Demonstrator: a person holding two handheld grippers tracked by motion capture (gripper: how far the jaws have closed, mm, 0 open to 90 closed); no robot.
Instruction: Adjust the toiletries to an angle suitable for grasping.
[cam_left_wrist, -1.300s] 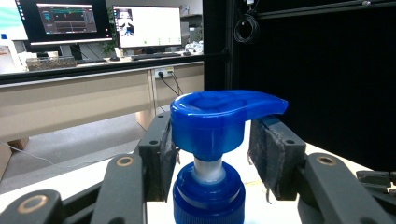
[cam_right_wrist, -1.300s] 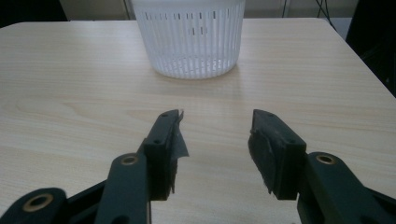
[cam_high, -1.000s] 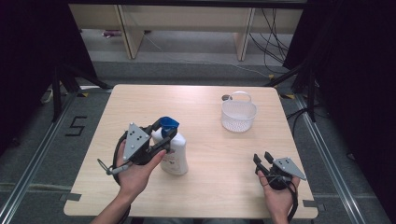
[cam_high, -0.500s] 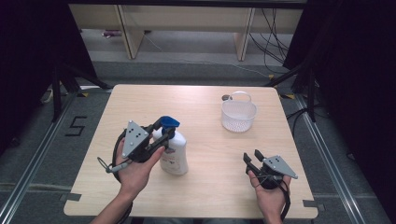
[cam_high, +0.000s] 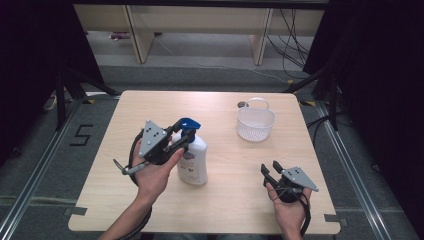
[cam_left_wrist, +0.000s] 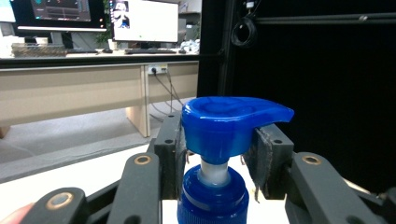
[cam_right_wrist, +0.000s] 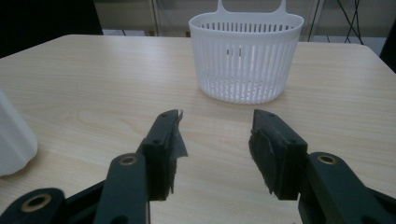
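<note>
The white pump bottle (cam_high: 194, 162) stands upright on the tabletop (cam_high: 225, 205), left of centre, its blue pump head (cam_left_wrist: 226, 123) at the top. The left gripper (cam_high: 181, 140) comes in level from the left, and in the left gripper view its two black jaws sit on either side of the pump head, pads pressed against the blue plastic just above the white stem and the blue collar. The jaws have just been closing, and they now hold the pump head between them. That reads as the grasp being made: the bottle looks ready to be lifted or steadied by its top, though a grip this high on a smooth cap could let the body swing or slip if it is raised quickly.

A second ago the same jaws stood wider around the bottle's top; the hand itself has barely shifted, and the bottle has kept its place.

The right gripper (cam_right_wrist: 217, 144) rests low near the right front of the tabletop, jaws apart with nothing between them, pointing toward the white slotted basket (cam_right_wrist: 246, 56) at the far right. Compared with the earlier frames it has drifted slightly inward and its hand sits a little lower at the tabletop's edge. The basket is unmoved, well apart from the bottle.
</note>
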